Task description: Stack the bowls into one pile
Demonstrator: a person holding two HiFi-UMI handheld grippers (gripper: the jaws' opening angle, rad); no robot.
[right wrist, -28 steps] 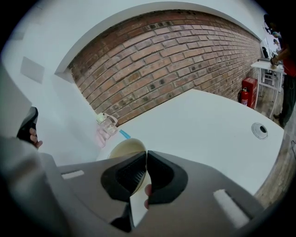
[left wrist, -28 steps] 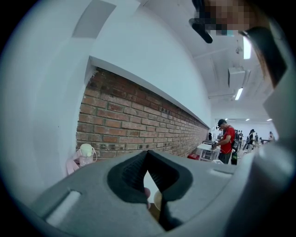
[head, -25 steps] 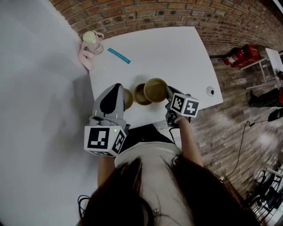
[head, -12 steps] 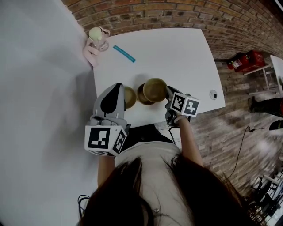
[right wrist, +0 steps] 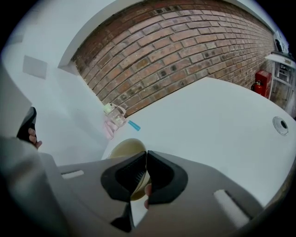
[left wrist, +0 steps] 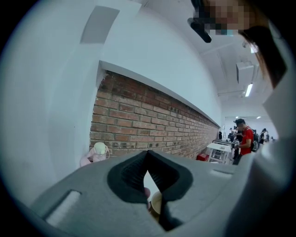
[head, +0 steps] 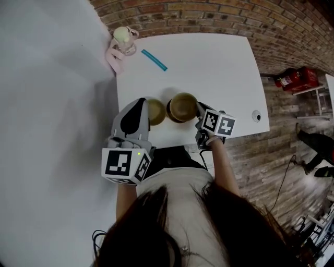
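- The left gripper [head: 140, 102] has its jaws together at the tips, on nothing. The left bowl [head: 156, 111] sits on the white table [head: 209, 62], just right of its tip.
- The right gripper [head: 198, 109] is clamped on the near rim of the right bowl [head: 182, 106], just beside the left bowl.

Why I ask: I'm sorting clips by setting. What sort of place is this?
Probably a lab or workshop-type workspace rather than a home: a bare brick wall, a plain white table, a red fire extinguisher on the floor, and people standing at other tables farther back.
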